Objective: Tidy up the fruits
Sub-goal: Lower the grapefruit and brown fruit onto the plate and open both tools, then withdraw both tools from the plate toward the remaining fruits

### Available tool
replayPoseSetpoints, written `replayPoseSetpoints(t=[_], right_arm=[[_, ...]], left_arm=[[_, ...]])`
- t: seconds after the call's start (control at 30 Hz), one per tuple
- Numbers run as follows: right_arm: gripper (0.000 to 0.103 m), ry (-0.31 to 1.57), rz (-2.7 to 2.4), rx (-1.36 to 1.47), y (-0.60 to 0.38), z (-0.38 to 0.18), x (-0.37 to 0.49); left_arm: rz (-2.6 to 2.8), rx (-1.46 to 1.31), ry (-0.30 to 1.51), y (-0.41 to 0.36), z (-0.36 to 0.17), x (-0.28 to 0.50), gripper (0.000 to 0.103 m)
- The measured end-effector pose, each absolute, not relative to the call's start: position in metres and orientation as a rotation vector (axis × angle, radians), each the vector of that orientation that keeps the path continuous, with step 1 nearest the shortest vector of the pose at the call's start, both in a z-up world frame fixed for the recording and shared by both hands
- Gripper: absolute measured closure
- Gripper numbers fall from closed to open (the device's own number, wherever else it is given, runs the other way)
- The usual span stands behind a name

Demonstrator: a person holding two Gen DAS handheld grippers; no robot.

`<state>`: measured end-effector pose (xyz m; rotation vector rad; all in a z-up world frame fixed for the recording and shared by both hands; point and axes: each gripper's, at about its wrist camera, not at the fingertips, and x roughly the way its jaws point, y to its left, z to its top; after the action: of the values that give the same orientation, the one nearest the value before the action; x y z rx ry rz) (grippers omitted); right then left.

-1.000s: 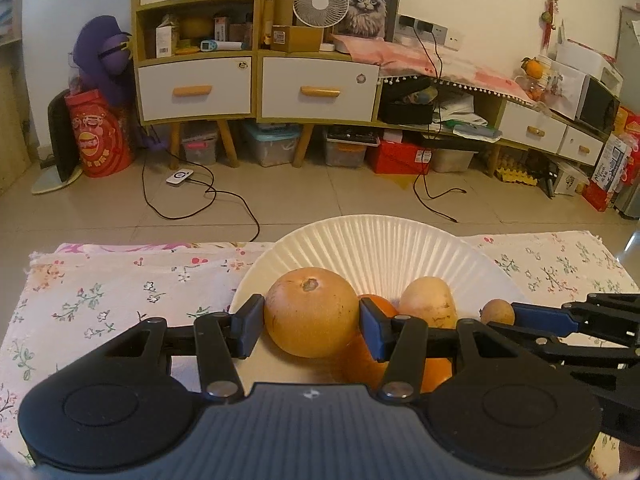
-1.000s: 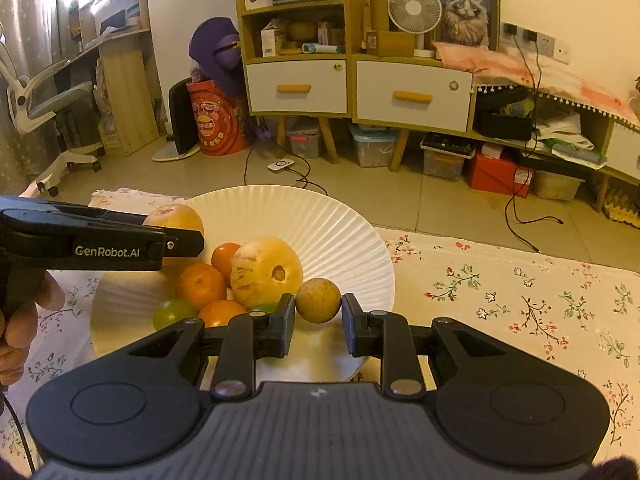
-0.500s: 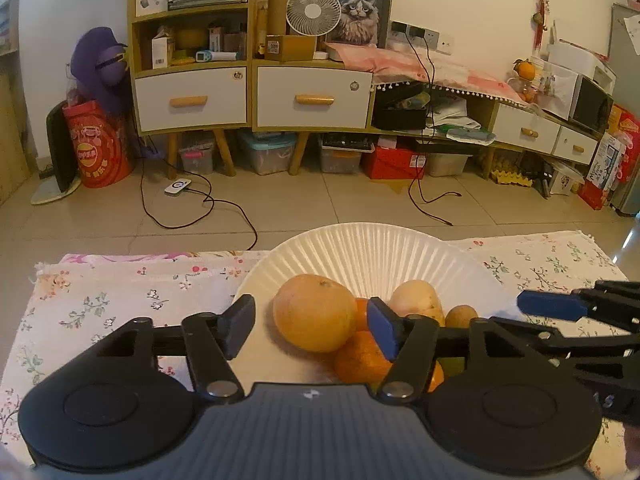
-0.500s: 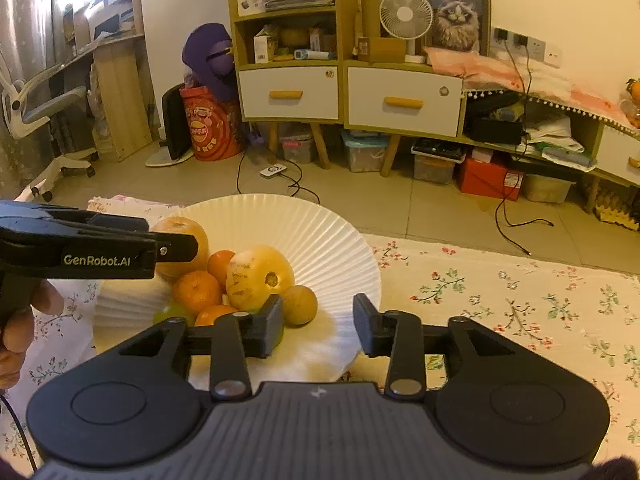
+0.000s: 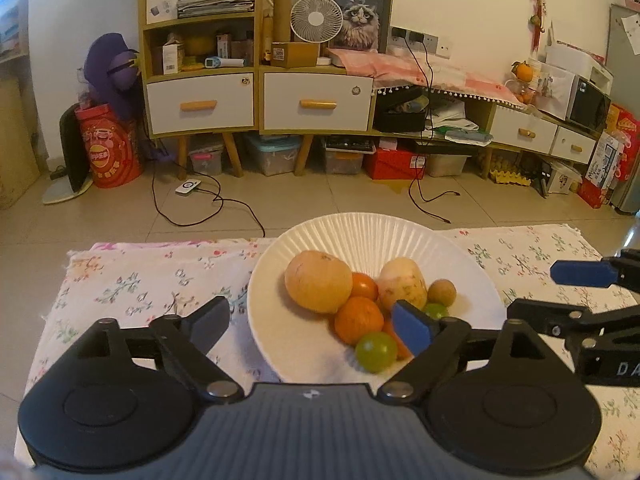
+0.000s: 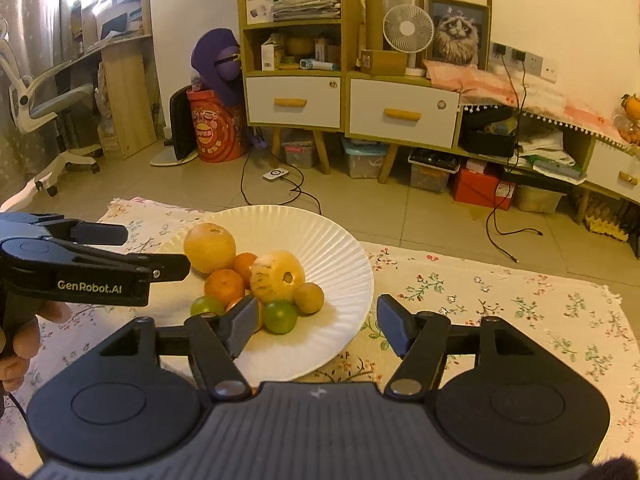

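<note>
Black jaws of left gripper [image 5: 310, 326] and right gripper [image 6: 318, 324] just opened, spread wide, gripping nothing. Beyond them, white ribbed plate [image 6: 344, 248] on floral cloth [image 6: 500, 292], holding piled fruits [image 6: 256, 276]: oranges, green ones, yellow-brown ones.

Tiled floor [image 5: 320, 200], wooden shelving [image 5: 256, 80] (white drawers), pale wall [image 5: 480, 8]

Left gripper [image 5: 310, 324], black with blue pads, angled downward, jaws spread wide, just been opening, nothing pinched between them. Right gripper [image 6: 318, 324], same black build, likewise tilted down, jaws parted and just been opening, gripping nothing. Bare hand [image 6: 18, 344] wrapped round left gripper's handle, fingers curled.
</note>
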<state>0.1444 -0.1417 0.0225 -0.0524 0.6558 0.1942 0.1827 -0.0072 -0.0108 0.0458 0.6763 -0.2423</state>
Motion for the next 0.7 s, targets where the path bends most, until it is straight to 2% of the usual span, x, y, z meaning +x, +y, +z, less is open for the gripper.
replayPoseSetpoints(t=[0.27,0.7], right_arm=[[0.032,0.668,0.191,-0.068,-0.139,0.031,0.128],[0.017,0.694,0.184,-0.083,-0.13,0.038,0.104]], left_arm=[[-0.246,0.064,0.7,-0.002,-0.004,0.162,0.018],[-0.231,0.082,0.783,0.005,-0.006,0.129,0.017]])
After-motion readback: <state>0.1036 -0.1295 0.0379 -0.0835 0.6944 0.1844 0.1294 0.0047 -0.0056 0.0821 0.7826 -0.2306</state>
